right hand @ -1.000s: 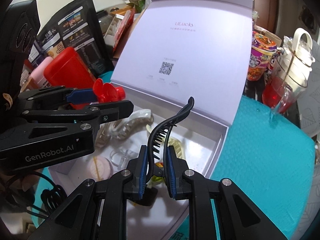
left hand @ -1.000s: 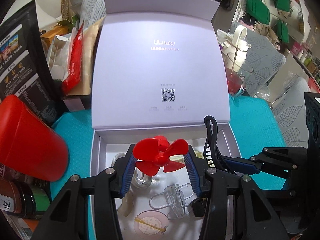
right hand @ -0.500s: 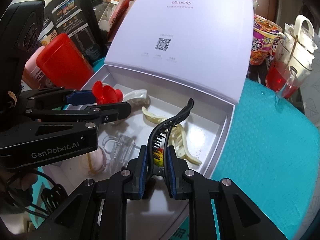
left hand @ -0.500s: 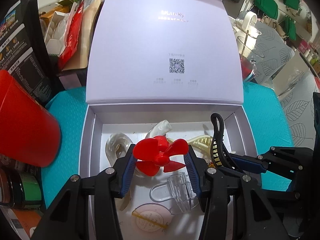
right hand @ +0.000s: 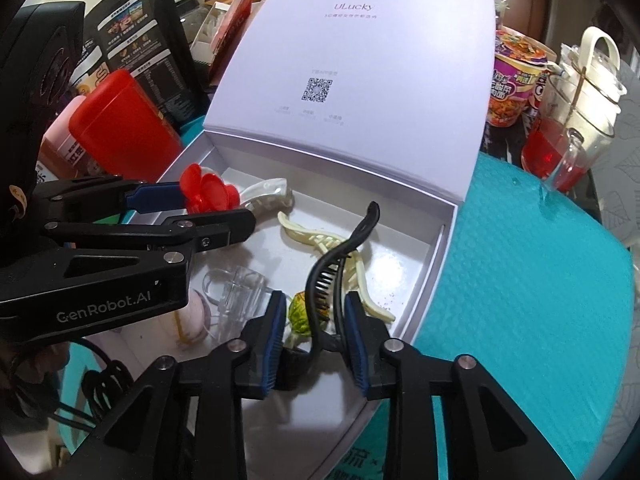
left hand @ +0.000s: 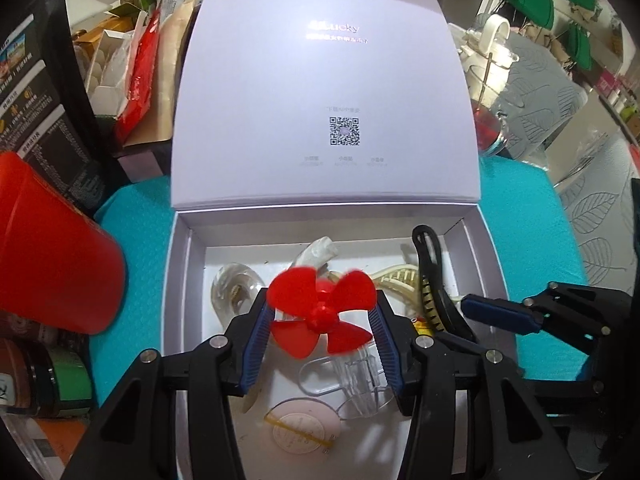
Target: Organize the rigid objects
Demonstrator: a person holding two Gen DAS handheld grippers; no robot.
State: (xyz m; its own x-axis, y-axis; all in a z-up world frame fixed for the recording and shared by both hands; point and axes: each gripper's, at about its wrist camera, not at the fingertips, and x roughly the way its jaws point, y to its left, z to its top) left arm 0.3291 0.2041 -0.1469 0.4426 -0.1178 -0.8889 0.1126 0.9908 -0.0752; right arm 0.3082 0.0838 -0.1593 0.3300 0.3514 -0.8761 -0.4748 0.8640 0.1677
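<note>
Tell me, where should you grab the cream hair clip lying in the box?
Probably from straight above, pinching the cream hair clip across its thin curved spine near the far end. It lies flat on the floor of the white box, so a sideways approach finds little to hold, and the black clip stands over its near half.

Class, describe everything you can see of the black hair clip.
The black hair clip is a long, curved claw of glossy plastic, with a row of teeth along its inner edge and a tapering upturned tip. It stands upright between the fingers of the right gripper, whose jaws look parted, above the open white box.
</note>
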